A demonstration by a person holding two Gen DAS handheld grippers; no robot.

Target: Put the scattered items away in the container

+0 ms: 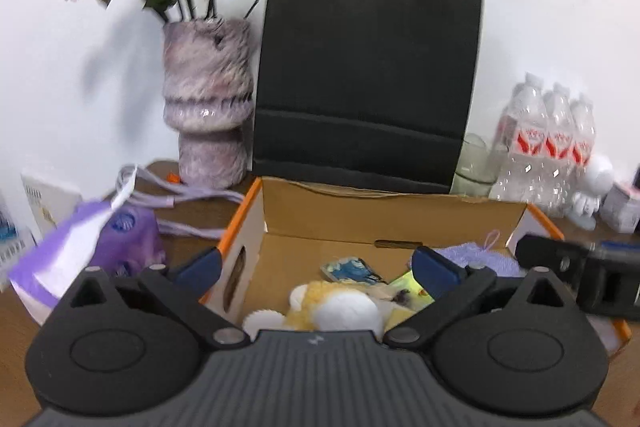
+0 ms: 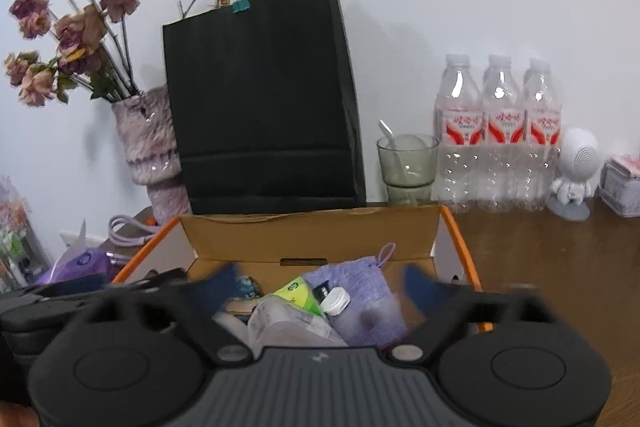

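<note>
An open cardboard box [image 1: 392, 203] [image 2: 312, 231] with orange edges stands on the wooden table. In it lie a yellow and white plush toy [image 1: 344, 307], a blue picture packet [image 1: 352, 269], a green packet [image 2: 298, 293], a purple towel [image 2: 360, 291], a clear plastic pack [image 2: 284, 323] and a white cap [image 2: 336, 301]. My left gripper [image 1: 318, 267] hangs open over the box's left half, above the plush toy, with nothing between its blue pads. My right gripper [image 2: 322, 283] is open over the towel and packets, its fingertips blurred. Each gripper shows at the edge of the other's view.
A black paper bag [image 2: 260, 107] stands right behind the box, a fuzzy vase [image 1: 208, 99] of dried flowers left of it. Behind right are a glass cup [image 2: 406, 163], three water bottles [image 2: 500, 131], a white figure [image 2: 576, 171]. A purple tissue pack [image 1: 92, 259] and cable [image 1: 160, 187] lie left.
</note>
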